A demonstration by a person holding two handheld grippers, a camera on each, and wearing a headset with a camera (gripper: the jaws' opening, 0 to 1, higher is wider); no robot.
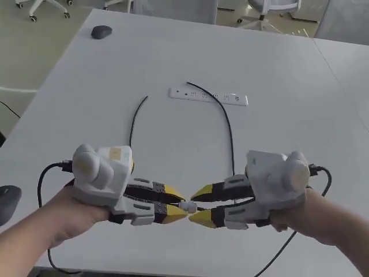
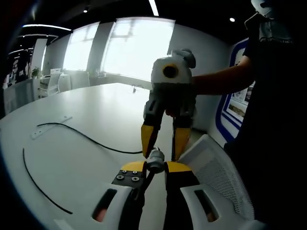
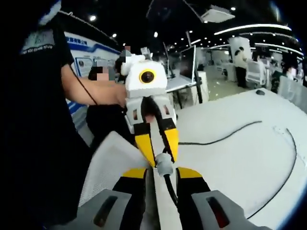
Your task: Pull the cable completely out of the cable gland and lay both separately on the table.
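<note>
Left tongs [image 1: 181,206] and right tongs [image 1: 195,206] meet tip to tip just above the near edge of the desk [image 1: 277,69], each held in one hand. The left tongs are clenched on the cable gland [image 1: 186,205], a small pale grey fitting caught between their yellow tips. The right tongs stand released, their jaws parted wider than the thin black cable [image 3: 169,186] that runs between them. The gland's long axis lies along the line from one pair of tongs to the other, and its cable end faces the right tongs. From there the cable passes back between the right jaws toward the right hand, so it is still seated in the gland. Beyond the right tongs a long black strand [image 1: 228,124] lies on the desk and curves away over a white power strip [image 1: 209,96]. Its near end goes behind the right tongs' body, and I cannot tell whether it joins the cable there. Beyond the left tongs a shorter black strand [image 1: 134,124] lies on the desk, and its near end is hidden behind them. A dark mouse [image 1: 101,32] sits far ahead of the left tongs at the desk's far corner, and another dark mouse [image 1: 8,203] lies just outside the left hand. In the left gripper view a white mesh chair back [image 2: 216,177] shows just below and beside the tongs, next to the person's dark shirt.
</note>
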